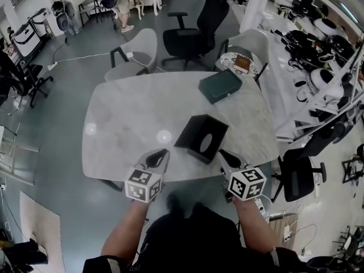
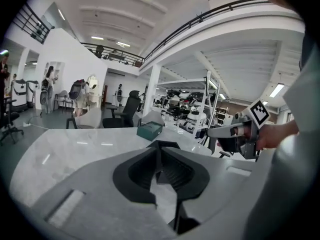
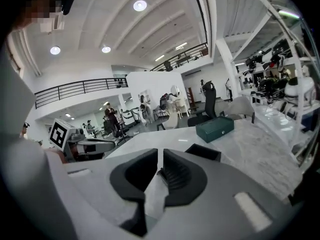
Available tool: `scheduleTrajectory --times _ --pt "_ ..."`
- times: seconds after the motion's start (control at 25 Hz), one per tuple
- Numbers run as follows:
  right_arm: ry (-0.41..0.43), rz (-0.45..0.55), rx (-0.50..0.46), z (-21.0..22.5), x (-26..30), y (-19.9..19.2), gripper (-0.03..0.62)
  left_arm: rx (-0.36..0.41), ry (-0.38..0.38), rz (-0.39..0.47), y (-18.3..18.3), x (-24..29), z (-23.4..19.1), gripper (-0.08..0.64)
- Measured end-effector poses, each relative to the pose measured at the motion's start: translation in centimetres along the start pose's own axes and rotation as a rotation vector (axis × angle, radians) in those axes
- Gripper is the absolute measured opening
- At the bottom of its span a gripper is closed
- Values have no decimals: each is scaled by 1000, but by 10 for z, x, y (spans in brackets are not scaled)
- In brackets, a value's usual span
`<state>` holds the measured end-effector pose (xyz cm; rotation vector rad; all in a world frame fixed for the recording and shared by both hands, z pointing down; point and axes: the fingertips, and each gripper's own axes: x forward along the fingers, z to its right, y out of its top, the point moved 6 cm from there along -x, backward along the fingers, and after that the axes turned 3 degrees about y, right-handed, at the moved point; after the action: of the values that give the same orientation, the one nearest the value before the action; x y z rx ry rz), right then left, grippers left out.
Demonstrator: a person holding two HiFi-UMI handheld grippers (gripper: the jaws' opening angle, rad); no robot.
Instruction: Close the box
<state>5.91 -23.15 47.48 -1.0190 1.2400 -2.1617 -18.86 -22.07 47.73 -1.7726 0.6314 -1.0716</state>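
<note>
A black box [image 1: 202, 138] with an oval cut-out in its top lies tilted on the grey marble table [image 1: 125, 124], a little right of the middle. A closed dark green box [image 1: 220, 85] sits at the far right of the table. My left gripper [image 1: 164, 152] hovers over the near edge, just left of the black box, shut and holding nothing. My right gripper [image 1: 222, 152] is at the box's near right corner, jaws together and also holding nothing. In the left gripper view the black box [image 2: 167, 145] peeks out just beyond the jaws. In the right gripper view the black box [image 3: 204, 151] lies slightly right of them.
Two light chairs [image 1: 136, 53] and a black office chair [image 1: 196, 30] stand at the table's far side. Beyond the green box is a small round side table [image 1: 239, 64]. Shelving [image 1: 318, 67] with equipment lines the right. Another black chair [image 1: 298, 175] stands close to the near right corner.
</note>
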Motion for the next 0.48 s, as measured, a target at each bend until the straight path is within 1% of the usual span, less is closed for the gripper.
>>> scheduleTrajectory --times 0.04,0.08,0.12,0.24,0.32,0.4,0.48 --pt "-16 -11 7 -2 7 -3 35 13 -17 -17 -5 6 -6 31" --pt "-33 -21 12 -3 13 -7 35 27 -32 -35 -11 12 -10 93" --pt "-49 -33 15 -4 19 -11 35 41 -44 -52 -18 20 -15 125" --pt "-88 -74 27 1 38 -24 40 81 -60 -90 -40 45 -29 127" --pt "-106 -107 38 6 49 -32 82 89 -66 -113 -52 61 -37 133" --pt "-122 -135 40 12 57 -40 124 88 -76 -138 -62 76 -41 174" --pt "-138 -153 51 21 63 -48 133 95 -78 -168 -74 94 -46 199"
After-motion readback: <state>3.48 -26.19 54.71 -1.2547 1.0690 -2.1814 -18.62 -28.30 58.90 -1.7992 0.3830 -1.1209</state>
